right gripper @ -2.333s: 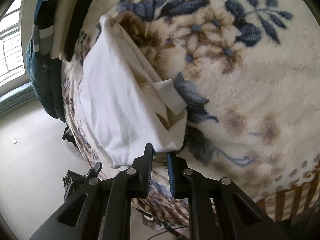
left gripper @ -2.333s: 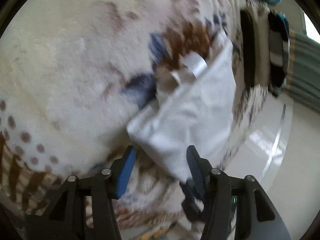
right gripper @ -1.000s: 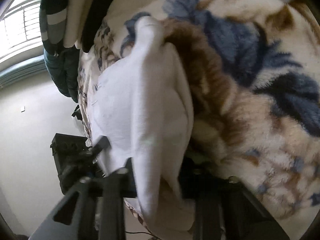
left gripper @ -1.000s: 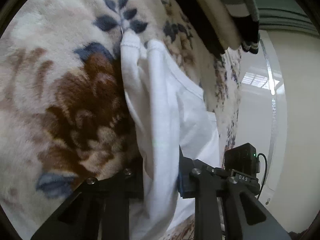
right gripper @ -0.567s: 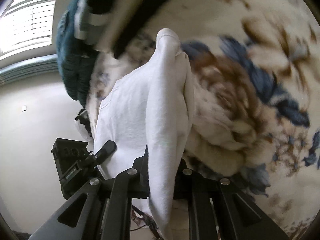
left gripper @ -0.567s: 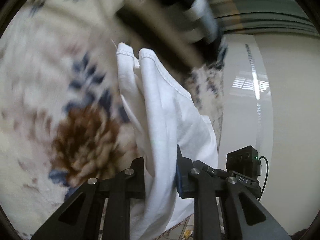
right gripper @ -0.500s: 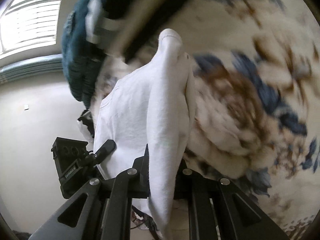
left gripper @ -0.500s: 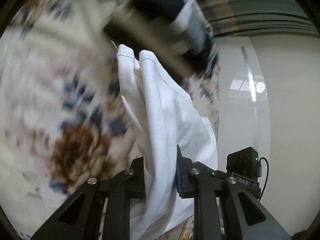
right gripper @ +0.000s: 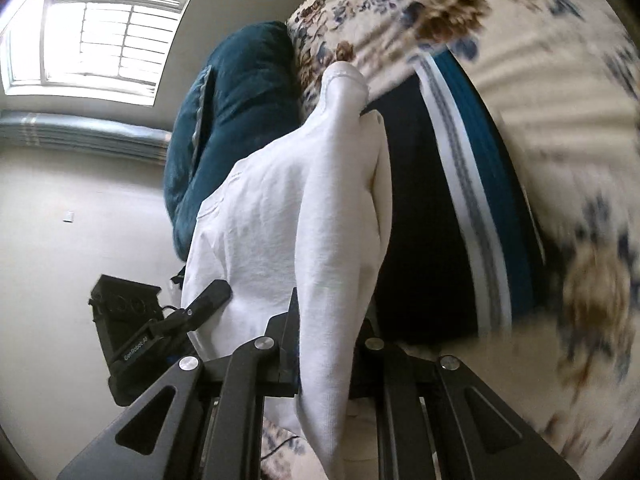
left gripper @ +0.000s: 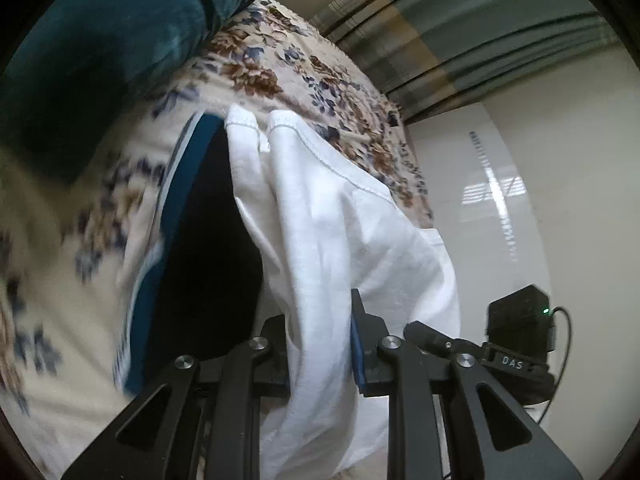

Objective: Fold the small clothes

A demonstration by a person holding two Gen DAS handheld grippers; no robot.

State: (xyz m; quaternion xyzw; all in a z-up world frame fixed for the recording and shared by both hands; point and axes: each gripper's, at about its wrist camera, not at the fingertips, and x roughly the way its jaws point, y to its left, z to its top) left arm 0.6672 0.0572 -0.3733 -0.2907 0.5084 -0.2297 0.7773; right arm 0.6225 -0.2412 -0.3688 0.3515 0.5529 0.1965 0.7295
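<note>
A small white garment (left gripper: pixel 340 240) hangs folded between both grippers, lifted off the floral blanket (left gripper: pixel 288 68). My left gripper (left gripper: pixel 320 344) is shut on one end of it, with cloth bunched between the jaws. My right gripper (right gripper: pixel 324 336) is shut on the other end of the white garment (right gripper: pixel 288 216). Each wrist view shows the other gripper's body beside the cloth: the right one (left gripper: pixel 516 344) and the left one (right gripper: pixel 132 328). The garment's far hem sits over a dark folded pile.
A stack of folded clothes, black with a blue and white striped edge (right gripper: pixel 472 200), lies on the blanket just behind the garment. A teal cushion or quilt (left gripper: pixel 104 32) lies beyond it. Curtains (left gripper: pixel 460 24), a window (right gripper: pixel 100 28) and pale floor (left gripper: pixel 520 200) are around the bed.
Both grippers closed on the white garment, lifted it off the blanket and carried it toward the stack of folded clothes, which now sits right behind it.
</note>
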